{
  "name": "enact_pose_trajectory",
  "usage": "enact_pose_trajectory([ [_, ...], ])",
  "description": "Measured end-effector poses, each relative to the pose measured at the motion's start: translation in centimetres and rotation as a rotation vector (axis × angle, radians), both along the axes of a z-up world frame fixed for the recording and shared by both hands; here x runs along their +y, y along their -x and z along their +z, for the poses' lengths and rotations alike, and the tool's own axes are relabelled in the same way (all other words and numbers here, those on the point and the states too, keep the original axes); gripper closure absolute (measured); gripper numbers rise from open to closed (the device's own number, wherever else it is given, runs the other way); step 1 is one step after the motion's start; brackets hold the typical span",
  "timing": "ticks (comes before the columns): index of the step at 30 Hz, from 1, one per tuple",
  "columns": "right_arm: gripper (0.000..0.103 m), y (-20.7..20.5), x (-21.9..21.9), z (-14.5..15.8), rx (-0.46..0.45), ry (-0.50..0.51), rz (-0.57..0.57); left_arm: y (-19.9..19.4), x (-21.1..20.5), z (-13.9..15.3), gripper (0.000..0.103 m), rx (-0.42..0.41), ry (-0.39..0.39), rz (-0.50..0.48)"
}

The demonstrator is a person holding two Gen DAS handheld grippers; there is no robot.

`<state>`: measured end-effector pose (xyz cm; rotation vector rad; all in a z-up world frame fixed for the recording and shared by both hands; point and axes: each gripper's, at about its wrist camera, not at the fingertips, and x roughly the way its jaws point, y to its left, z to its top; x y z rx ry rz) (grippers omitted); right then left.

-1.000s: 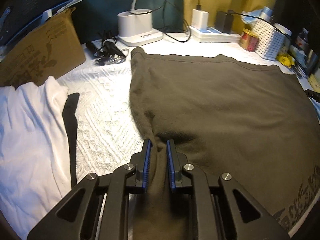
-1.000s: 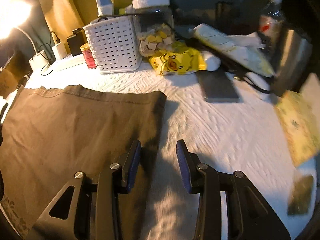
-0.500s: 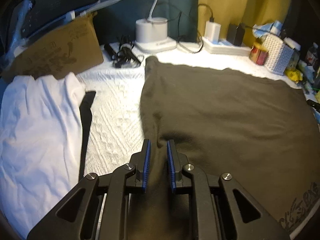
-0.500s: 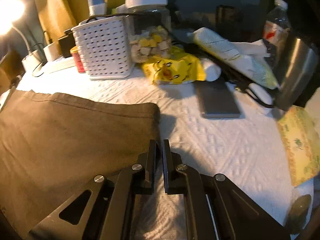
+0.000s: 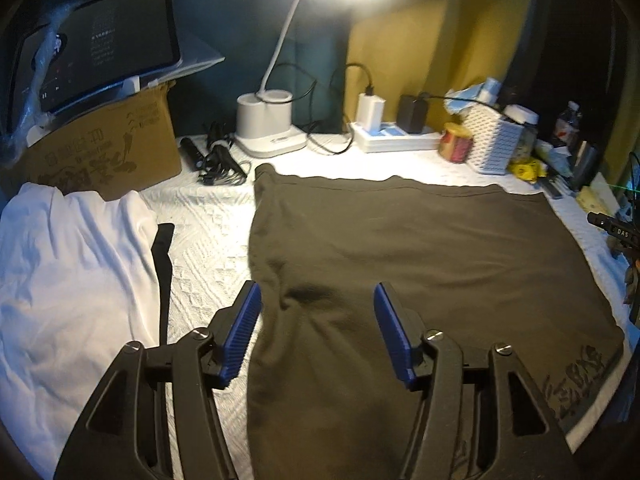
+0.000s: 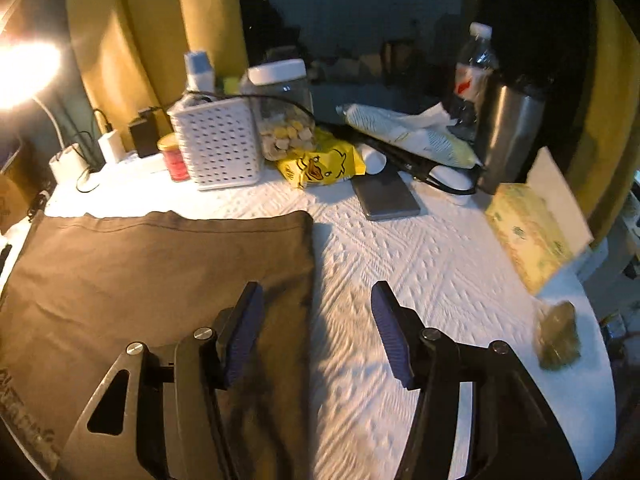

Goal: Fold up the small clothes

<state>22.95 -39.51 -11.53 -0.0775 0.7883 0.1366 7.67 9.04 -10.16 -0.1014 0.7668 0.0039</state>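
Both grippers have let go since half a second ago: then each was pinched shut at an edge of the brown cloth, now both stand spread with nothing between the pads.

Left gripper (image 5: 316,336): jaws wide open, straddling the left edge of the cloth (image 5: 420,248). A small pucker in the fabric sits between the fingers. Whether the pads touch the fabric, cannot tell.

Right gripper (image 6: 316,332): jaws wide open over the cloth's (image 6: 160,272) right edge; left finger above the fabric, right finger above bare white cover (image 6: 420,264).

Cloth lies flat on the counter, spread across its middle, far hem straight and near the back edge. Dark print shows at the near right corner. Slight wrinkles along the left side.

White garment (image 5: 68,264) is heaped at the counter's left edge, well apart from the brown one, a black strip (image 5: 162,264) beside it.

Back edge: lamp base (image 5: 268,128), power strip (image 5: 396,140), white basket (image 6: 218,148), red tin (image 6: 173,157). Right side: yellow duck packet (image 6: 320,164), grey slab (image 6: 384,198), steel flask (image 6: 510,132).
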Motion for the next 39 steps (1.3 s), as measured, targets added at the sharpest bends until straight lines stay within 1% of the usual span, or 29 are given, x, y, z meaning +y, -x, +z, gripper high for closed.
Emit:
enact_pose_trajectory([
  [1, 0.044, 1.0, 0.2, 0.5, -0.012, 0.003, -0.015, 0.5, -0.2, 0.1, 0.031, -0.015, 0.016, -0.009],
  [4, 0.044, 3.2, 0.8, 1.6, -0.031, 0.047, -0.073, 1.4, -0.9, 0.1, 0.023, -0.033, 0.055, -0.040],
  [6, 0.044, 5.1, 1.1, 2.3, -0.060, 0.082, -0.127, 1.9, -1.5, -0.1, 0.023, -0.043, 0.065, -0.062],
  [8, 0.044, 6.8, 0.9, 2.8, -0.072, 0.072, -0.161, 2.3, -2.3, -0.2, 0.023, -0.047, 0.073, -0.078],
  [9, 0.044, 7.7, 0.8, 3.0, -0.068, 0.051, -0.170, 2.5, -2.6, -0.2, 0.023, -0.048, 0.081, -0.086],
  [12, 0.044, 9.7, 0.9, 3.3, -0.071, 0.027, -0.162, 3.5, -3.8, -0.1, 0.023, -0.056, 0.116, -0.129],
  [14, 0.044, 11.3, 1.5, 3.3, -0.076, 0.054, -0.142, 4.2, -4.4, 0.1, 0.023, -0.064, 0.125, -0.145],
  [16, 0.044, 12.6, 2.0, 3.2, -0.075, 0.053, -0.121, 4.8, -4.9, 0.1, 0.023, -0.066, 0.129, -0.152],
  [19, 0.044, 14.4, 2.4, 2.6, -0.051, 0.019, -0.076, 5.7, -5.4, -0.1, 0.023, -0.066, 0.133, -0.150],
  [20, 0.037, 15.0, 2.5, 2.3, -0.047, 0.009, -0.070, 6.0, -5.6, -0.2, 0.023, -0.064, 0.127, -0.144],
  [21, 0.021, 15.7, 2.6, 2.1, -0.043, 0.000, -0.069, 6.2, -5.8, -0.4, 0.023, -0.061, 0.117, -0.134],
  [22, 0.015, 16.2, 2.7, 1.8, -0.038, -0.005, -0.070, 6.4, -5.9, -0.5, 0.023, -0.059, 0.110, -0.126],
  [23, 0.011, 16.8, 2.7, 1.4, -0.031, -0.013, -0.070, 6.6, -6.0, -0.7, 0.023, -0.055, 0.104, -0.120],
  [26, 0.011, 18.2, 2.2, 0.2, 0.002, -0.065, -0.086, 7.1, -6.2, -1.1, 0.023, -0.049, 0.112, -0.105],
  [28, 0.011, 19.0, 1.5, -0.9, 0.042, -0.113, -0.098, 7.4, -6.4, -1.2, 0.021, -0.046, 0.116, -0.098],
  [29, 0.011, 19.3, 1.4, -1.3, 0.053, -0.124, -0.100, 7.5, -6.4, -1.2, 0.019, -0.044, 0.118, -0.093],
  [30, 0.011, 19.6, 1.3, -1.8, 0.068, -0.129, -0.099, 7.6, -6.4, -1.3, 0.012, -0.044, 0.122, -0.089],
  [31, 0.011, 19.9, 1.2, -2.3, 0.087, -0.124, -0.101, 7.7, -6.3, -1.3, 0.007, -0.048, 0.130, -0.081],
  [34, 0.011, 20.5, 1.0, -3.4, 0.125, -0.143, -0.109, 7.6, -5.9, -1.5, 0.006, -0.042, 0.156, -0.066],
  [38, 0.010, 20.6, 1.1, -4.7, 0.175, -0.195, -0.105, 7.1, -5.5, -2.1, 0.006, -0.009, 0.137, -0.035],
  [39, 0.010, 20.5, 1.4, -4.7, 0.163, -0.187, -0.108, 6.9, -5.3, -2.3, 0.006, 0.002, 0.140, -0.027],
])
